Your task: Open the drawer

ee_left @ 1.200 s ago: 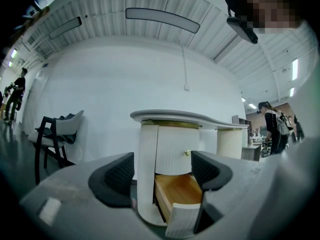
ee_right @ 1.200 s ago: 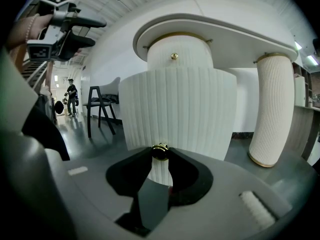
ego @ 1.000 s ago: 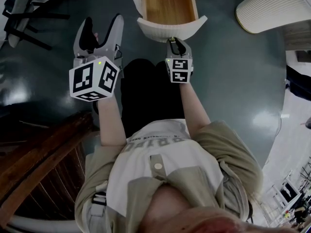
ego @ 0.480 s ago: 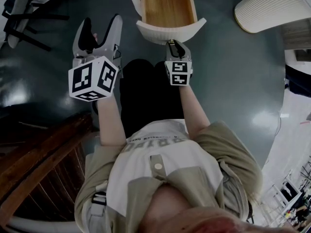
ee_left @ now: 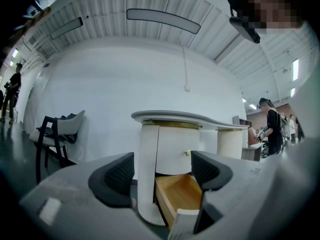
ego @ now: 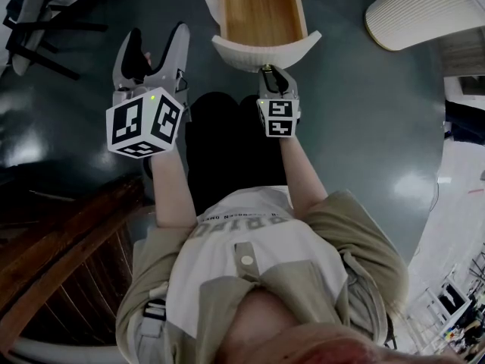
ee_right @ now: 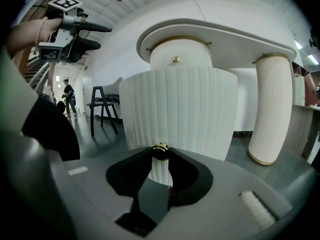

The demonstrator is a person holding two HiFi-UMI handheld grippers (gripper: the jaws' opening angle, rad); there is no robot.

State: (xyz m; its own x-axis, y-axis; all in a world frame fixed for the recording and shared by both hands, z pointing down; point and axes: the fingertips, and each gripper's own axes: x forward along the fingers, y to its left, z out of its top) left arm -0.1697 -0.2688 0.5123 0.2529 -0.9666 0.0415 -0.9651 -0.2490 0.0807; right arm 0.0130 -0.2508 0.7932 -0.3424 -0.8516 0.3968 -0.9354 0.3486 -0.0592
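Observation:
A white ribbed drawer (ego: 265,50) with a wooden inside stands pulled out from the white cabinet at the top of the head view. Its curved front (ee_right: 180,111) fills the right gripper view, with a small brass knob (ee_right: 160,152) at its lower middle. My right gripper (ee_right: 160,154) is shut on that knob, the dark pads pinching it from both sides. My left gripper (ego: 155,51) hovers to the left of the drawer, open and empty. In the left gripper view the open drawer (ee_left: 182,196) shows between the pads (ee_left: 117,176), under an upper drawer with its own knob (ee_left: 188,153).
The cabinet carries a curved white top (ee_right: 215,34) and a ribbed white column (ee_right: 272,109) at the right. A dark chair (ee_left: 52,134) stands left of the cabinet. A white ribbed piece (ego: 424,10) sits at top right, dark wooden stairs (ego: 61,264) at lower left. A person (ee_left: 272,126) stands far right.
The drawer and my right gripper have shifted very slightly toward the top of the view. My left gripper has stayed in place.

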